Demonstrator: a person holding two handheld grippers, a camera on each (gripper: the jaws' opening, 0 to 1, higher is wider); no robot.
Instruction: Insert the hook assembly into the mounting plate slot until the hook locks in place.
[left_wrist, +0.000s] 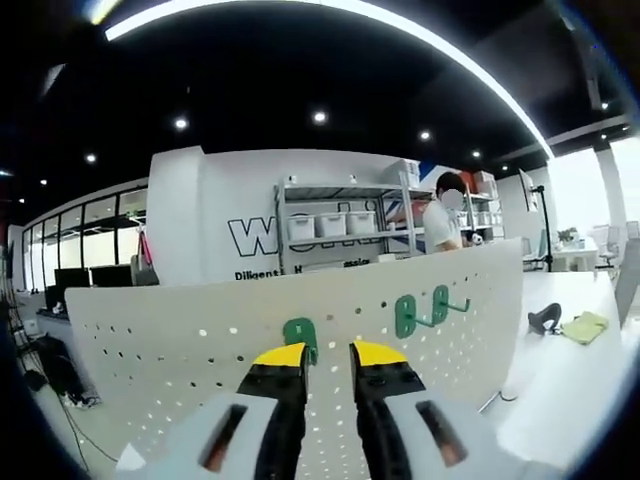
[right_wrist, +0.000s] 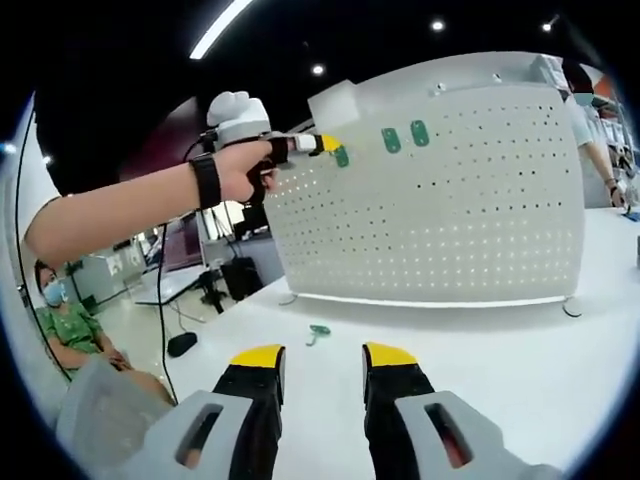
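Note:
A white perforated mounting plate (left_wrist: 200, 340) stands upright on a white table (right_wrist: 520, 370). Three green hook pieces sit on its upper part in the left gripper view: one (left_wrist: 300, 335) just past my left jaw tip, two more (left_wrist: 405, 315) (left_wrist: 440, 300) to the right. My left gripper (left_wrist: 330, 355) is open, its jaws apart with bare plate showing between them. In the right gripper view a hand holds the left gripper (right_wrist: 320, 143) against the plate (right_wrist: 450, 220), at a green hook (right_wrist: 341, 156). My right gripper (right_wrist: 325, 358) hangs open over the table. A loose green hook (right_wrist: 318, 330) lies in front of the plate.
A person (left_wrist: 440, 215) stands at a shelf with white bins (left_wrist: 330, 225) behind the plate. A black object (left_wrist: 545, 318) and a yellow-green cloth (left_wrist: 583, 327) lie on the table to the right. Another person (right_wrist: 60, 320) sits at the far left.

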